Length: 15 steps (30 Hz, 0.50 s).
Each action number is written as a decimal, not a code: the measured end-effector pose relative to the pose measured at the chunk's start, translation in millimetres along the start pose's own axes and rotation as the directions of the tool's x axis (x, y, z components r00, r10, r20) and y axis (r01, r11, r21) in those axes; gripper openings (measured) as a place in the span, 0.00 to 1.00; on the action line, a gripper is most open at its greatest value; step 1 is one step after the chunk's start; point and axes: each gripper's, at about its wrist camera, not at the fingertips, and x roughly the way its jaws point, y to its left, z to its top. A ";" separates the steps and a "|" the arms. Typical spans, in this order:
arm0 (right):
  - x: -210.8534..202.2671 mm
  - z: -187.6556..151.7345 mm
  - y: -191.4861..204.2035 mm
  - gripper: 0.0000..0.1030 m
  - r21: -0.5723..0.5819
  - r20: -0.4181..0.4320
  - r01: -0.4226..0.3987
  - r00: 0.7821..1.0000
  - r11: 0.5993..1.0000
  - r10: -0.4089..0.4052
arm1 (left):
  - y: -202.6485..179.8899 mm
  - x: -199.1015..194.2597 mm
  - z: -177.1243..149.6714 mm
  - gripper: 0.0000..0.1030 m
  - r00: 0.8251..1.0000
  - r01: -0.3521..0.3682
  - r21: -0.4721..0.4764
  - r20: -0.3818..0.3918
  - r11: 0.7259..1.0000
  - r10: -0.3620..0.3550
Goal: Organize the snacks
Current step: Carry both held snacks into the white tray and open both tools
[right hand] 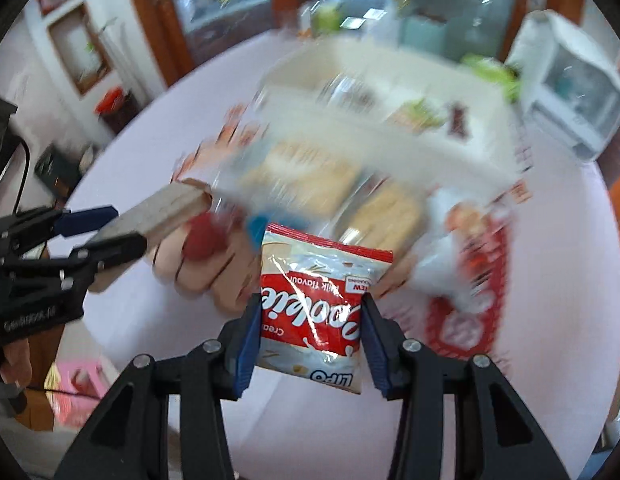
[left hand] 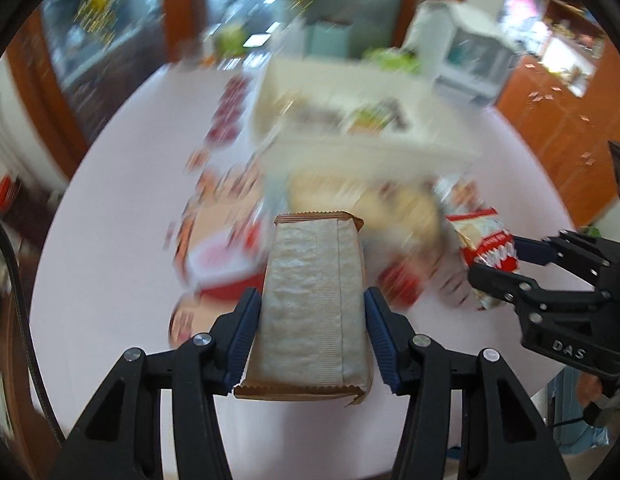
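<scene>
Tongs first: left tongs (left hand: 313, 322) clamp a silver wafer pack (left hand: 316, 304), right tongs (right hand: 310, 330) pinch a red-and-white cookie packet (right hand: 318, 312), both above the pale counter (left hand: 109, 240). Farther back, blurry snacks (right hand: 310, 176), then a white bin (left hand: 330, 92).

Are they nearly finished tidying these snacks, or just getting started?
Partway. A few packets already sit in the white bin. The left gripper holds a silvery packet, the right gripper a red cookie packet. Several snacks still lie on the table.
</scene>
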 end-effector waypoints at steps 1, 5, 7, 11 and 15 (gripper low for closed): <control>-13.5 12.0 -9.7 0.45 0.012 0.042 0.017 0.999 1.000 -0.018 | -6.8 -4.3 12.9 0.50 1.000 0.010 0.022 0.021 1.000 -0.011; -50.0 48.8 -38.9 0.45 0.041 0.151 0.061 0.986 0.997 -0.066 | -33.9 -20.4 80.2 0.50 0.992 0.017 0.121 0.125 0.993 -0.032; -62.3 75.7 -52.4 0.45 0.060 0.197 0.086 0.976 0.994 -0.096 | -42.9 -21.2 111.3 0.50 0.987 0.011 0.147 0.158 0.989 -0.034; -75.3 124.0 -75.9 0.46 0.089 0.256 0.122 0.956 0.989 -0.141 | -57.6 -14.6 171.0 0.50 0.975 -0.026 0.185 0.222 0.982 -0.016; -68.2 168.1 -103.6 0.46 0.134 0.262 0.139 0.950 0.981 -0.170 | -61.4 4.4 222.2 0.50 0.975 -0.047 0.171 0.221 0.984 0.008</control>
